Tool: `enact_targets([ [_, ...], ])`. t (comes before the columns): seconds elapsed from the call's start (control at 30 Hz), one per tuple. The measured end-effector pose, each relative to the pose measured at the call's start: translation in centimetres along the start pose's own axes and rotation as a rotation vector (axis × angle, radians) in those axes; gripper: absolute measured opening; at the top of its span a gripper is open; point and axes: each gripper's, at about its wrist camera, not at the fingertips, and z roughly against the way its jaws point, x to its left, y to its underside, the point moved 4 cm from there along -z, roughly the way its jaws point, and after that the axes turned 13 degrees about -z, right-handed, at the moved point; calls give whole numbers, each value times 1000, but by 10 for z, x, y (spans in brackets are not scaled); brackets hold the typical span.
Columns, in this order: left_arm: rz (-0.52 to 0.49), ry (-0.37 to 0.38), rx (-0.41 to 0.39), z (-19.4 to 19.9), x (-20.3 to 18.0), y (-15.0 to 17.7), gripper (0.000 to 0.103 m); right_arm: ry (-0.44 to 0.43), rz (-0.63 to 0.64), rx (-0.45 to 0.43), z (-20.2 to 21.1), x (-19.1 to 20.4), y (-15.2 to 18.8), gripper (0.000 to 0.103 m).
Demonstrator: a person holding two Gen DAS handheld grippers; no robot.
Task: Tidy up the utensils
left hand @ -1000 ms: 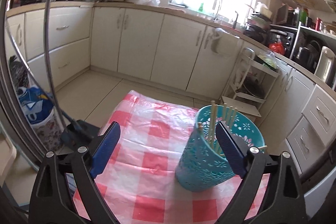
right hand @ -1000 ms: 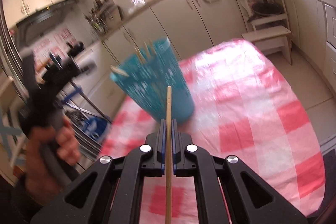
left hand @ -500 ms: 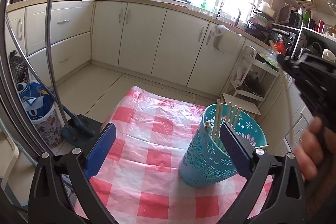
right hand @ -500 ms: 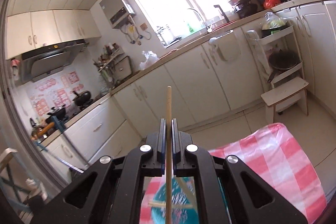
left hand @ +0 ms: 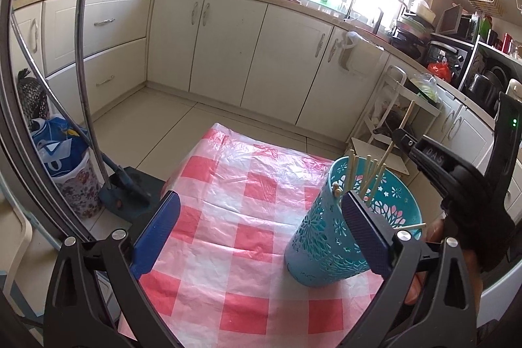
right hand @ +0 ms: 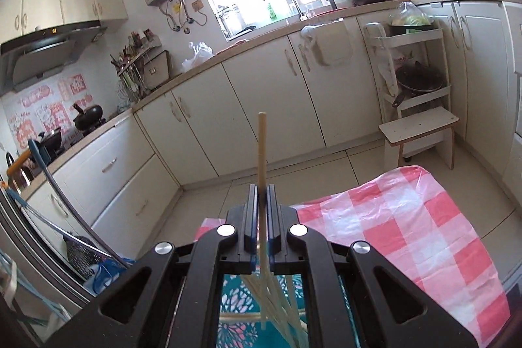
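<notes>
A teal cut-out utensil holder (left hand: pixel 326 237) stands on the red-and-white checked tablecloth (left hand: pixel 228 217), with several wooden chopsticks (left hand: pixel 350 172) leaning in it. My left gripper (left hand: pixel 261 230) is open. Its right pad sits in front of the holder's rim and its left pad hangs over the cloth. My right gripper (right hand: pixel 260 194) is shut on one chopstick (right hand: pixel 262 145) and hovers above the holder (right hand: pixel 235 299). That stick's lower end reaches down among the other chopsticks (right hand: pixel 277 299). In the left wrist view the right gripper (left hand: pixel 399 136) comes in from the right with its chopstick (left hand: pixel 406 116) slanting up.
A mop and dustpan (left hand: pixel 124 194) and a floral bin with a blue bag (left hand: pixel 62 158) stand left of the table. A white step stool (right hand: pixel 421 129) and a shelf trolley (right hand: pixel 411 31) stand against the cream cabinets behind. A hand holds the right gripper at the holder's right.
My right gripper has carried its chopstick over the holder, where the stick's lower end now dips inside. It has entered the left wrist view from the right. My left gripper has barely moved.
</notes>
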Motion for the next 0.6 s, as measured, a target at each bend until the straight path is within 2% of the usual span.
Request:
enact_targets([
  [0.17,-30,3,7,0,-5,3,95,-14,81,16,16,5,17,7],
  [0.2,-33,3,9,0,-6,3,95,-15,89,21,19,6,19,9],
  [0.27,-39,1,16,-1,-8,3,95,-18,96,30,27,2,26,19],
  [0.43,-59,-2,35,-2,-14,6,95,9,131,53,46,-10,40,24],
  [0.5,-75,-4,56,-4,-17,6,95,18,122,59,59,-19,45,31],
  [0.57,-100,-14,93,-7,-22,9,95,48,108,58,74,-29,51,57],
  [0.6,-110,-21,107,-9,-24,9,95,72,99,59,83,-36,57,63],
])
